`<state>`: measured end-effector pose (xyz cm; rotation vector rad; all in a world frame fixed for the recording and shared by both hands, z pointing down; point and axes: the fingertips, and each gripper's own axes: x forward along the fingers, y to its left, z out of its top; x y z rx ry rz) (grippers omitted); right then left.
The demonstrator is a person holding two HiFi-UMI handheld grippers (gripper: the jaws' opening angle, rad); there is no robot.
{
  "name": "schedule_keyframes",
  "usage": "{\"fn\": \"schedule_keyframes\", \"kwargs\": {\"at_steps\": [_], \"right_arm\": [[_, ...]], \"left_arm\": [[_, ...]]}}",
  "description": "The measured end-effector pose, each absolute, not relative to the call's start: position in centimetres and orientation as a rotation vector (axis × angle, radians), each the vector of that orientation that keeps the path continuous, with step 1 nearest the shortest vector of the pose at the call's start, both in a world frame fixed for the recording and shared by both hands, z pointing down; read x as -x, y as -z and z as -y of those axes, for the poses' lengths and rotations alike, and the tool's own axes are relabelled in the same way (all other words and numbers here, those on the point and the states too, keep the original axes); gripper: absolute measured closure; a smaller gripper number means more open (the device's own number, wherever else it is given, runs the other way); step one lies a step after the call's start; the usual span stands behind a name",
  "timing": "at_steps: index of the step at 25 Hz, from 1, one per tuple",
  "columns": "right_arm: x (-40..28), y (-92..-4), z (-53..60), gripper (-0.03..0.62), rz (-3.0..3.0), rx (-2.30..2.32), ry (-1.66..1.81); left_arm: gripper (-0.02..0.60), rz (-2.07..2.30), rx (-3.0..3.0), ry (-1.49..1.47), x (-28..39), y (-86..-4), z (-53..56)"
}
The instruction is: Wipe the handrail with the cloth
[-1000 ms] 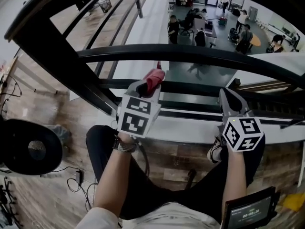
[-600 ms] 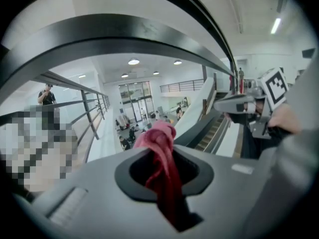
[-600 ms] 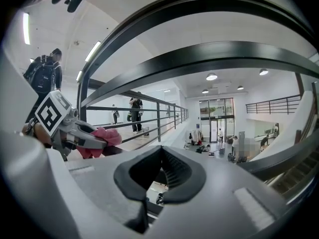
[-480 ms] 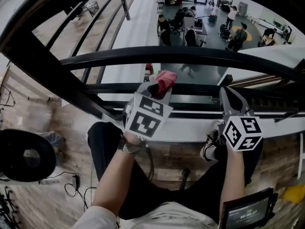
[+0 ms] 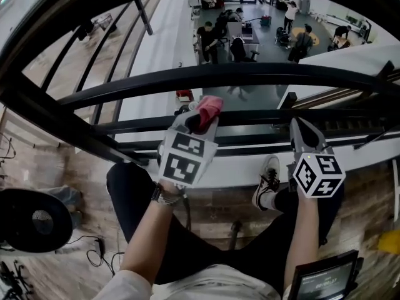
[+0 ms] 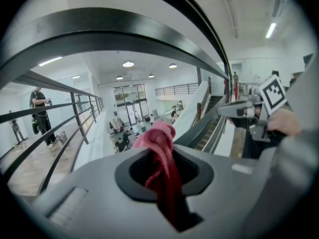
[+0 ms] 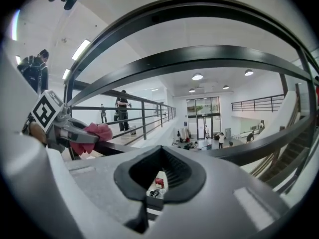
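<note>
My left gripper (image 5: 201, 119) is shut on a red cloth (image 5: 208, 108), which bunches out past its tips. In the head view the cloth lies against a lower black rail (image 5: 250, 117), below the thick black handrail (image 5: 206, 77). The left gripper view has the cloth (image 6: 160, 158) clamped in the jaws, with the handrail (image 6: 99, 34) arching overhead. My right gripper (image 5: 301, 130) is shut and holds nothing, its tip by the lower rail to the right. From the right gripper view, the left gripper (image 7: 62, 128) and cloth (image 7: 94, 132) show at the left beside a rail.
Thick diagonal posts (image 5: 50, 114) of the railing stand at the left. Beyond the rails is a drop to a lower floor with people at desks (image 5: 234, 30). A round black fan (image 5: 31, 220) sits on the wood floor at the lower left. My legs and a shoe (image 5: 265, 183) reach the white ledge.
The left gripper and cloth have shifted slightly along the lower rail. The view has tipped, so the railing sits lower and farther left. My foot has moved forward to the ledge.
</note>
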<state>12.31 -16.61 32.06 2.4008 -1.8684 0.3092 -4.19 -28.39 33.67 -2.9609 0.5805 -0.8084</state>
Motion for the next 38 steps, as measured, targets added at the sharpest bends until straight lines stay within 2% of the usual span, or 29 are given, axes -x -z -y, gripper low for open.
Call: {"fn": "schedule_keyframes", "kwargs": {"at_steps": [13, 26, 38], "right_arm": [[-13.3, -31.9, 16.3, 0.592, 1.796, -2.446, -0.262], [-16.0, -33.5, 14.7, 0.592, 1.760, -2.548, -0.379], [-17.3, -34.4, 13.3, 0.592, 1.765, -2.545, -0.394]], "left_arm": [[0.517, -0.413, 2.933, 0.824, -4.0, -34.1, 23.8], [0.517, -0.310, 2.936, 0.863, -8.9, -35.0, 20.8], [0.517, -0.273, 2.940, 0.783, -13.6, -34.9, 17.6]]}}
